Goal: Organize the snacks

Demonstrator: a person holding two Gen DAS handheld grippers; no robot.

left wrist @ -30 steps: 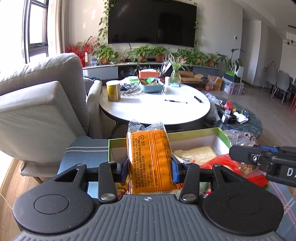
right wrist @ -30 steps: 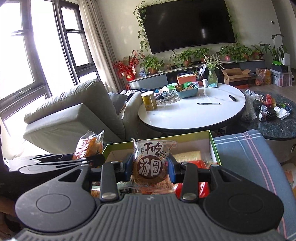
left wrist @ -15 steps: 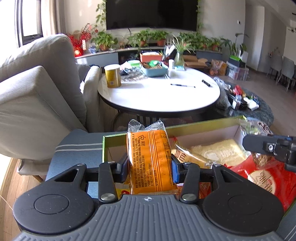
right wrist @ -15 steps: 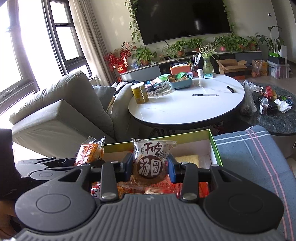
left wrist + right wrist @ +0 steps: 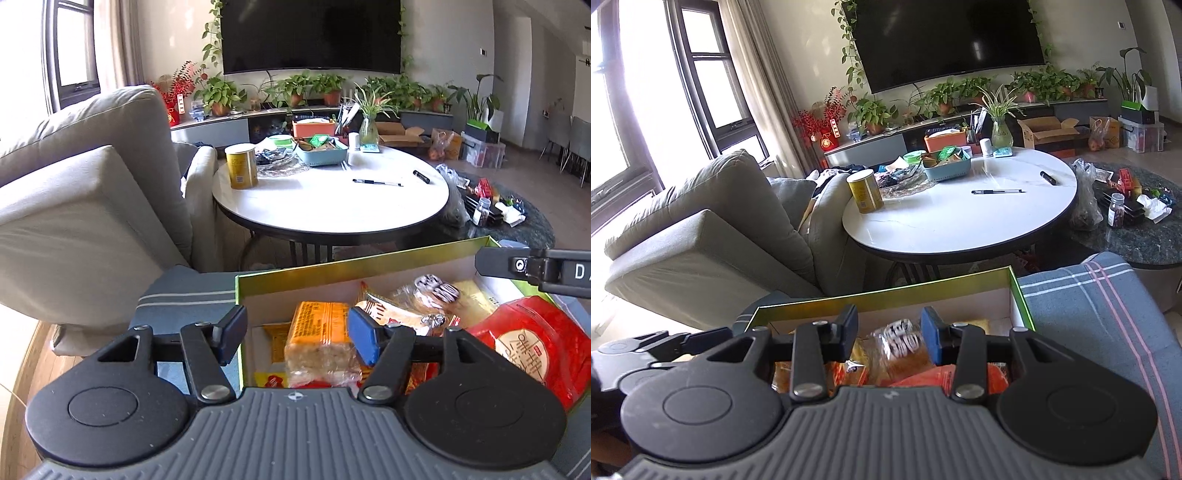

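A green-rimmed cardboard box (image 5: 369, 258) of snacks sits on a blue striped cushion (image 5: 184, 295). My left gripper (image 5: 297, 338) hangs over the box's left end with its jaws opening. The orange snack packet (image 5: 317, 332) lies in the box between the fingers, and neither pad presses on it. My right gripper (image 5: 890, 336) is open over the same box (image 5: 886, 295). A clear packet with a black-and-white label (image 5: 901, 339) lies loose below it, also seen as the labelled packet (image 5: 436, 291). A red bag (image 5: 528, 350) fills the box's right end.
A grey sofa (image 5: 92, 192) stands to the left. Behind the box is a round white table (image 5: 332, 199) with a yellow can (image 5: 242, 166), a blue tray and pens. The right gripper's arm (image 5: 535, 271) reaches over the box's right rim. A dark low table (image 5: 1137, 229) with clutter is at right.
Both grippers held upright packets and have let them go. The orange packet and the labelled packet now lie in the box. Both pairs of jaws stand wider.
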